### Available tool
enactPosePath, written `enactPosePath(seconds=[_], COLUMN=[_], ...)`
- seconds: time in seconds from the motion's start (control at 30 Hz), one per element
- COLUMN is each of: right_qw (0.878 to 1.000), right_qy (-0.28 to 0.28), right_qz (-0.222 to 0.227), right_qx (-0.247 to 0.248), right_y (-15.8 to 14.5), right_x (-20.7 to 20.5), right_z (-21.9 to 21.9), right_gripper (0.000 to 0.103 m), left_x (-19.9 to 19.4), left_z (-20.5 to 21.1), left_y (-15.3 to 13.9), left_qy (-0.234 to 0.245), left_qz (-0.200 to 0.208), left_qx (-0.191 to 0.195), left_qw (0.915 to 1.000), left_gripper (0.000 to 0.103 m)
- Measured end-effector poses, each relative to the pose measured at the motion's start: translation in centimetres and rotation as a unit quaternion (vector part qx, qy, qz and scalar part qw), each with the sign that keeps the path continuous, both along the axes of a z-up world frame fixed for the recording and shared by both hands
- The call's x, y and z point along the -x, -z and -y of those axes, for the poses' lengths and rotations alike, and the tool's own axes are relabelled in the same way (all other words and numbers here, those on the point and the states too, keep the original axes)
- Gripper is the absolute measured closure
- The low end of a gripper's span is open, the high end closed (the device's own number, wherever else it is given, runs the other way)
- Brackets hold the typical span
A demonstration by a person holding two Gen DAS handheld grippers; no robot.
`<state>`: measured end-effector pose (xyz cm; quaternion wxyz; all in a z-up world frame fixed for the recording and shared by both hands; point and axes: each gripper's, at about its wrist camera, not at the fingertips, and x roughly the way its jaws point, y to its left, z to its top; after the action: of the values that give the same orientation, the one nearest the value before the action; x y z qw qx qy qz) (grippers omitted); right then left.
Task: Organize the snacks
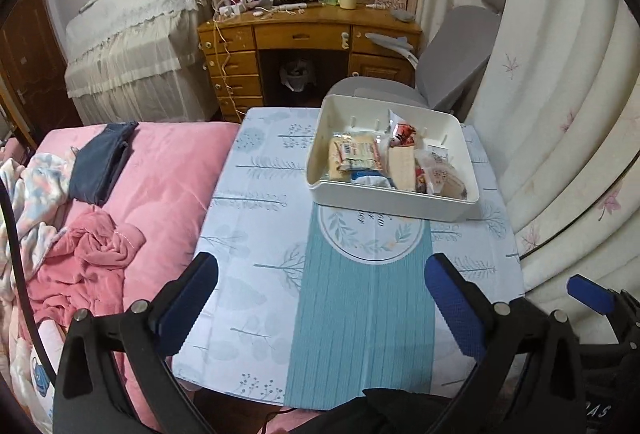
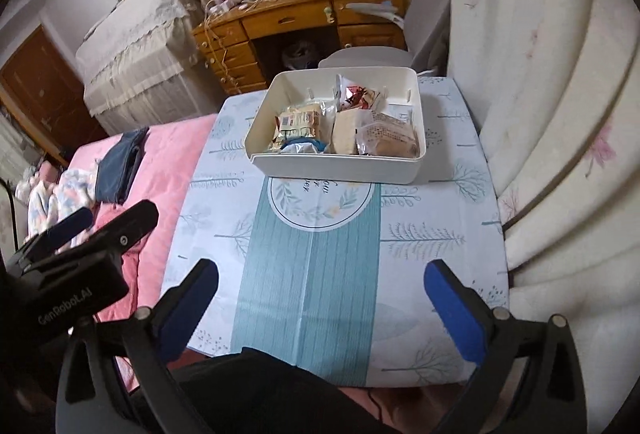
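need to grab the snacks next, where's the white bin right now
The white bin sits at the far end of the small table, over the teal runner's round emblem and just before the grey chair; both claws are open, well short of it.

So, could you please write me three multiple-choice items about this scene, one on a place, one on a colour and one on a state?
1. Where does the white bin stand?
A. On the far part of the patterned table
B. On the pink bedding
C. On the wooden desk

2. What colour are the pads on the gripper fingers?
A. Red
B. Blue
C. Yellow

3. How are the left gripper and the right gripper?
A. Both open and holding nothing
B. Both shut on snack packets
C. The left one shut on the bin's rim

Answers:
1. A: the bin rests on the tablecloth, partly covering its round emblem.
2. B: the pads show blue in both wrist views.
3. A: each pair of fingers is spread wide with only tablecloth between them, while the snacks lie in the bin.
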<state>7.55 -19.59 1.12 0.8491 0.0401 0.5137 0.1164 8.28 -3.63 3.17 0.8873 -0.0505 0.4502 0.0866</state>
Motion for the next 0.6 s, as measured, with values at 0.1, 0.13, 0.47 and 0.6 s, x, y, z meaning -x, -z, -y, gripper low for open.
enactPosePath(seconds=[0.1, 0.13, 0.47, 0.6], right_qw=[1.000, 1.000, 0.999, 0.999], right_qy=[0.023, 0.026, 0.047, 0.054], right_qz=[0.009, 0.010, 0.006, 0.006], right_qx=[0.005, 0.005, -0.004, -0.003], right_y=[0.1, 0.1, 0.5, 0.5], right_x=[0.5, 0.6, 1.5, 1.5], right_z=[0.0, -0.1, -0.6, -0.6], right_gripper=[0.000, 0.000, 0.000, 0.000], left_x=[0.5, 0.6, 0.9, 0.5], left_z=[-0.6, -0.7, -0.8, -0.7], left_y=[-0.3, -0.4, -0.6, -0.5], left_qy=[-0.001, 0.002, 0.023, 0.031], left_qz=[0.009, 0.010, 0.018, 0.016], left_qx=[0.002, 0.001, -0.009, -0.010], left_qw=[1.0000, 0.9999, 0.9995, 0.9994], left_gripper=[0.000, 0.000, 0.000, 0.000])
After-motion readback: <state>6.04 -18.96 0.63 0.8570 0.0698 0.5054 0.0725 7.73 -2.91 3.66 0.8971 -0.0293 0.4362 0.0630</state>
